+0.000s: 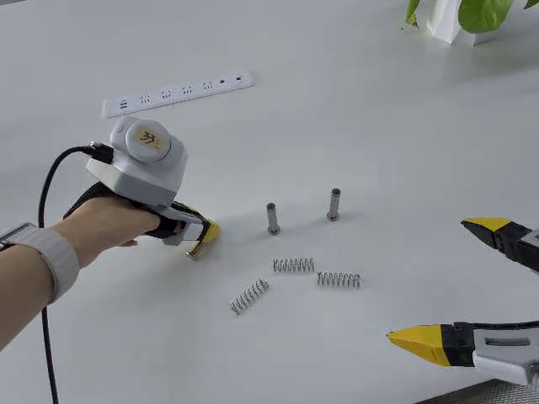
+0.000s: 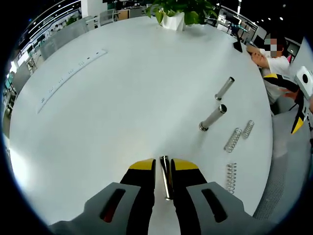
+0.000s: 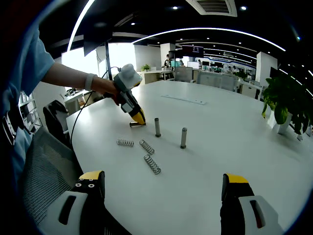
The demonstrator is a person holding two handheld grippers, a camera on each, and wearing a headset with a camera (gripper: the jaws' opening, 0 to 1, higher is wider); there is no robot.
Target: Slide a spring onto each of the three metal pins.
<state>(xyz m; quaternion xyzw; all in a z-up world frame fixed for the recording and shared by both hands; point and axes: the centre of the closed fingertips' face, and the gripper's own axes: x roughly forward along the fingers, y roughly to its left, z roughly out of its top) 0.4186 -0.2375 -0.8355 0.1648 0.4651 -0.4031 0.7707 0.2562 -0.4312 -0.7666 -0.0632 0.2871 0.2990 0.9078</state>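
In the head view the left gripper [image 1: 200, 240] is held low on the white table [image 1: 379, 126], toward its left edge, and is closed on a lying pin [image 1: 194, 251]. Near the table's middle a second pin [image 1: 272, 218] and a third pin [image 1: 333, 204] stand upright, apart. Three springs [image 1: 293, 265] lie loose just in front of them. The right gripper [image 1: 449, 284] is spread wide at the near right edge.

In the left gripper view the narrow jaws are seen clamped on the lying pin [image 2: 166, 176].

In the right gripper view the jaws are seen wide apart.
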